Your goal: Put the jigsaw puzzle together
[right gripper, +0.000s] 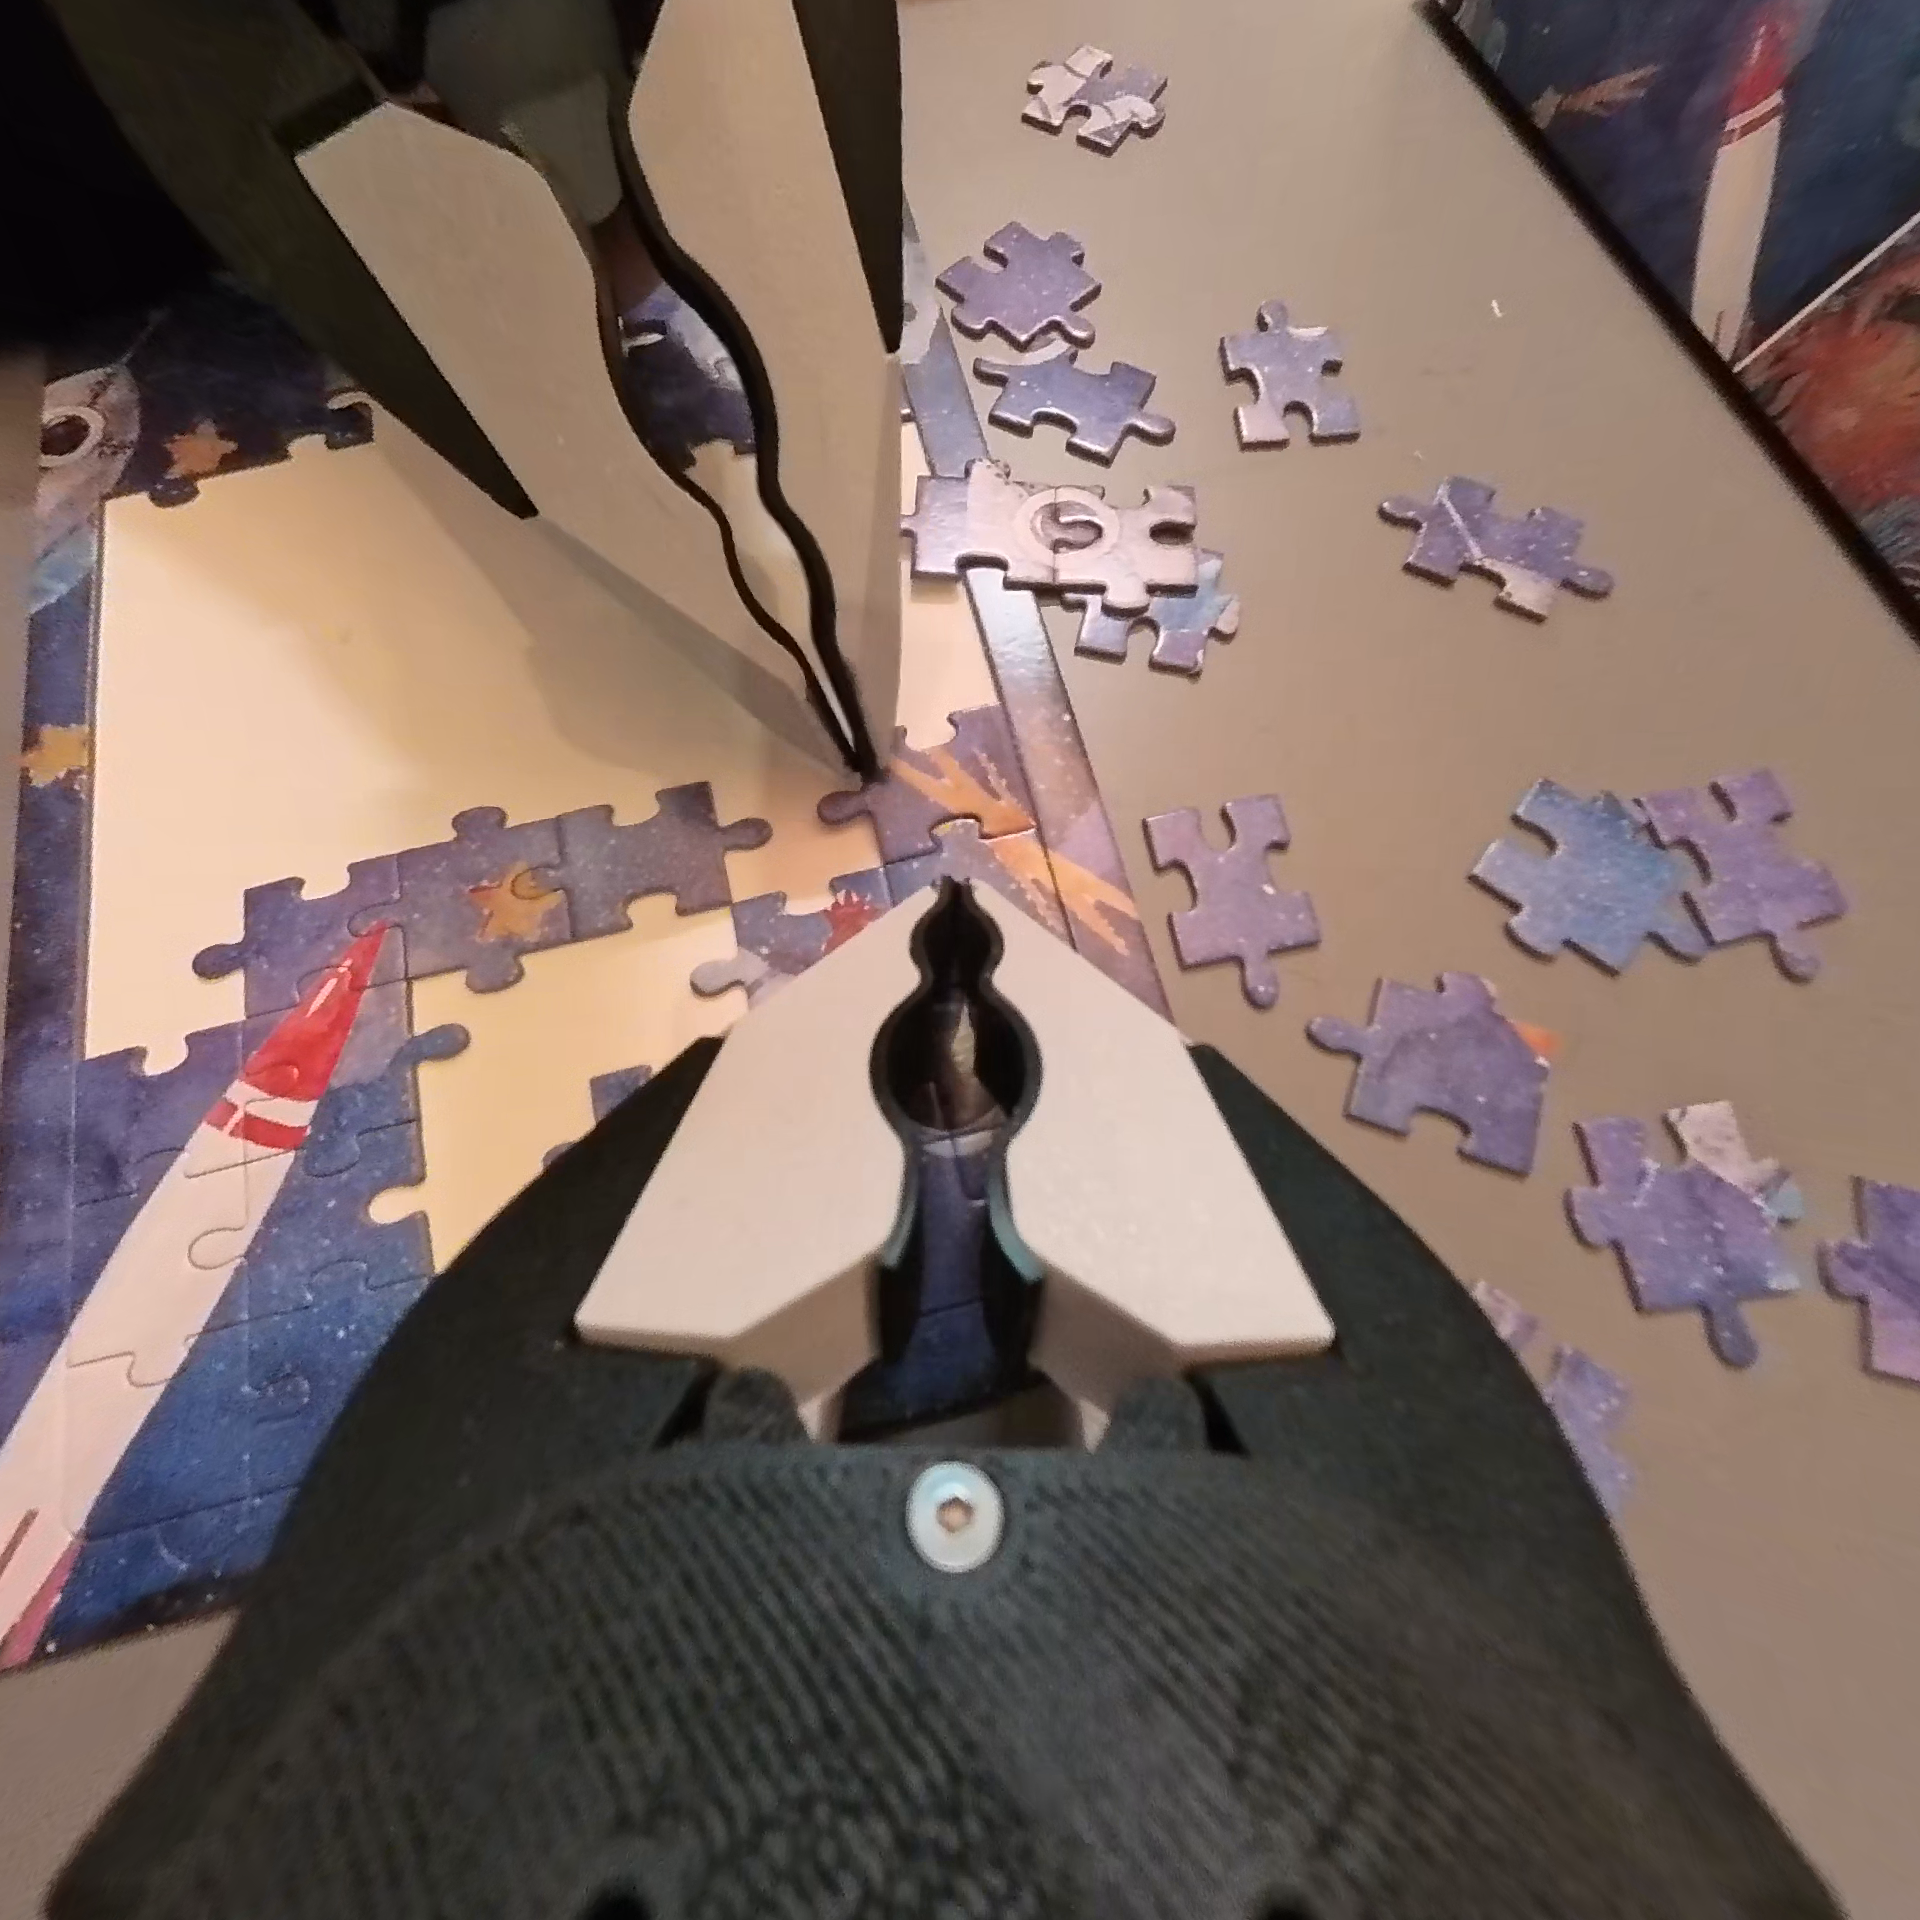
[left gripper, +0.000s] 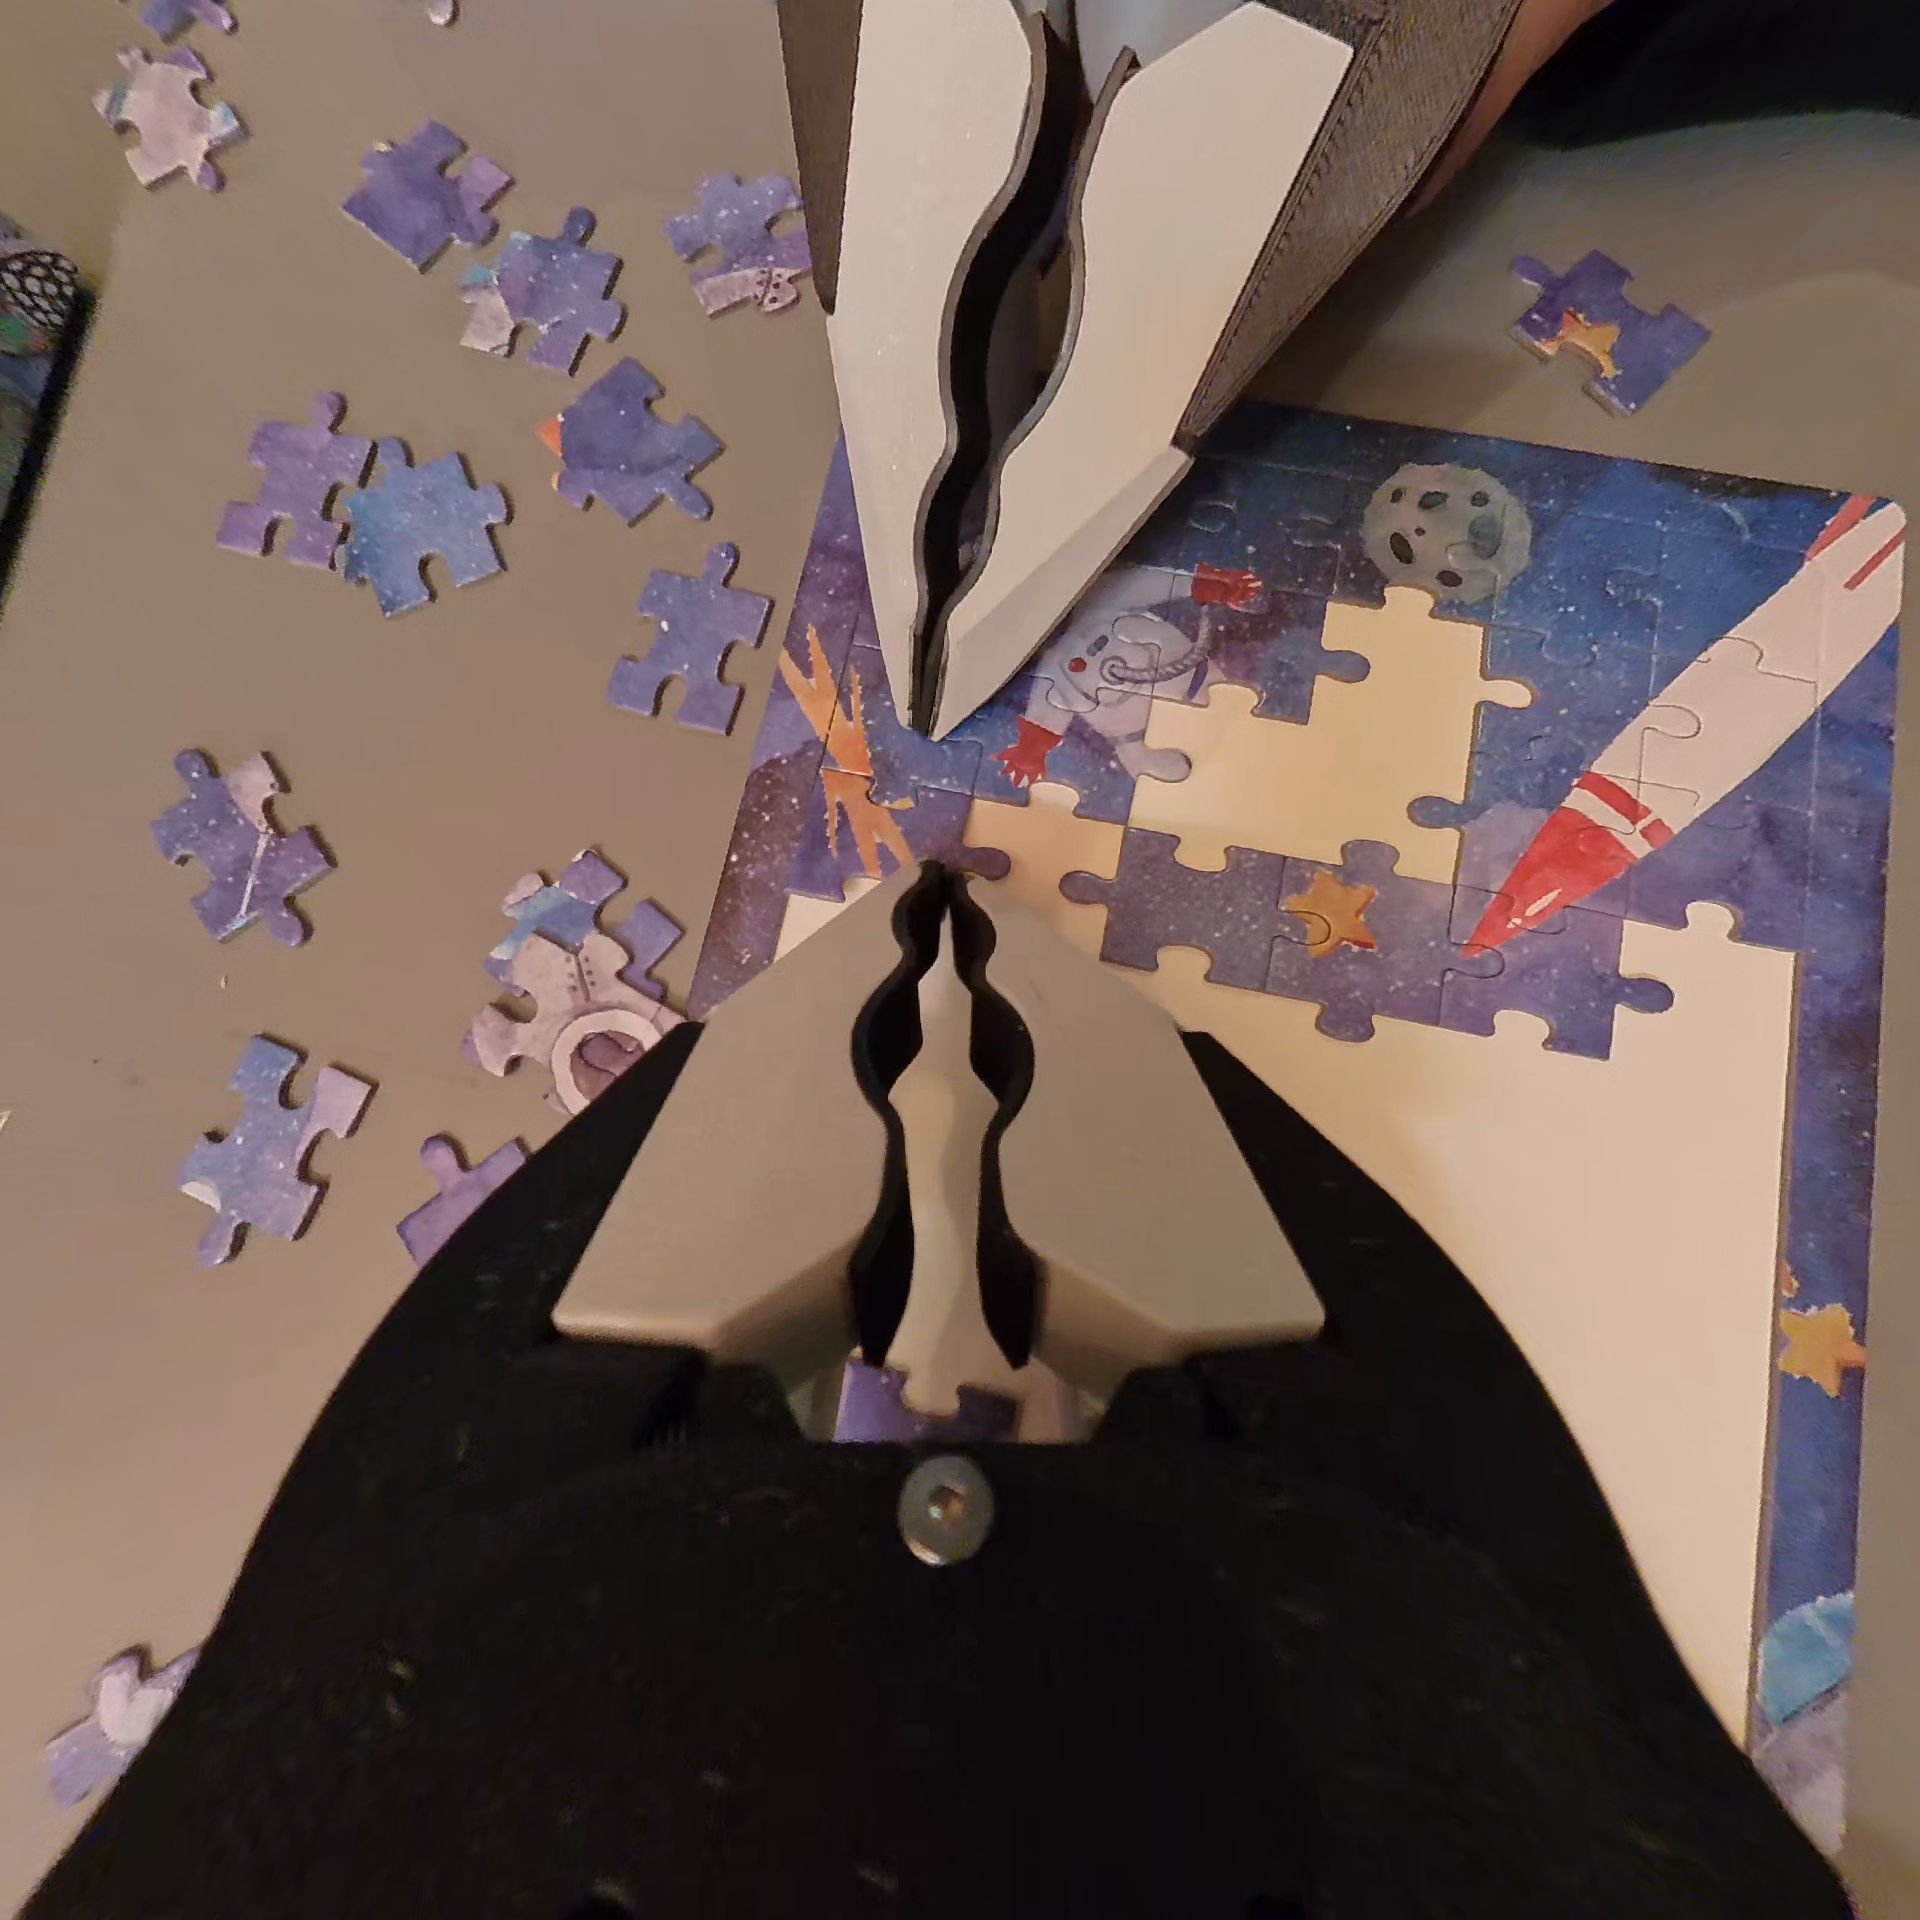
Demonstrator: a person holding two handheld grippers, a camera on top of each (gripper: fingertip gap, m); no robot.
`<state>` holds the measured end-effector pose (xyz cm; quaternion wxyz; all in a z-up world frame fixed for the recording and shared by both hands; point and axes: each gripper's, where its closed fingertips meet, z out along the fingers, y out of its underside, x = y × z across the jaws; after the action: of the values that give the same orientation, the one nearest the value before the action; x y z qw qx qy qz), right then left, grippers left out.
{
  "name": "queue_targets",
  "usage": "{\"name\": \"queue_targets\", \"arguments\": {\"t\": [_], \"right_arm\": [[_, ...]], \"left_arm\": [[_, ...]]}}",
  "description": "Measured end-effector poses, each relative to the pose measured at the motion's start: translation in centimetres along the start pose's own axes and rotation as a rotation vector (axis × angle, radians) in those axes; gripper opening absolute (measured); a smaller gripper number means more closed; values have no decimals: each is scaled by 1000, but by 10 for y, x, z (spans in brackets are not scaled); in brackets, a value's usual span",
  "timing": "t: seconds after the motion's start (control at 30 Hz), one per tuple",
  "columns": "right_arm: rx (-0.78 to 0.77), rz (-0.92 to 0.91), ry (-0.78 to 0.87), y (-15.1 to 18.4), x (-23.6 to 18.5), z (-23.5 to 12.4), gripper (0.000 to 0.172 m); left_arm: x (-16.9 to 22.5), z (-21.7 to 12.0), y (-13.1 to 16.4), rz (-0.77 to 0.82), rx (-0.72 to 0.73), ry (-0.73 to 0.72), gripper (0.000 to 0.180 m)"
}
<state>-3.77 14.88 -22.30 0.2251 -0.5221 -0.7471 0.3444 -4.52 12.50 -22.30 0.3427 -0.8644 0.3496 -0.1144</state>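
Cardboard, cream on its bare floor and bordered in starry blue, forms the puzzle tray that fills the right half of our left wrist view, and it is the one container we can see. Inside it sit joined pieces showing an astronaut, a grey asteroid, a red-nosed rocket and a gold star, with cream gaps among them in the middle and lower right. Our left gripper has its jaws closed together with nothing between them, its tip resting at a purple piece with orange streaks, set at the tray's left edge near the frame's centre. Our right gripper, likewise closed and bare, comes in from the top of that view and touches down just above, on the neighbouring piece; whether either tip presses hard we cannot quite tell. Outside the tray, loose purple pieces lie scattered over the grey table on the left. In the right wrist view's upper right corner lies what may be a box lid with a printed picture.
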Motion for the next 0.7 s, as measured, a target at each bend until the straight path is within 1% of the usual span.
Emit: {"name": "queue_targets", "arguments": {"t": [0.4,0.7], "right_arm": [[-1,-5,4,0,0,0,0],[-1,-6,5,0,0,0,0]], "left_arm": [[-4,-1,2,25,-3,-24,7],[-4,-1,0,57,4,-41,8]]}}
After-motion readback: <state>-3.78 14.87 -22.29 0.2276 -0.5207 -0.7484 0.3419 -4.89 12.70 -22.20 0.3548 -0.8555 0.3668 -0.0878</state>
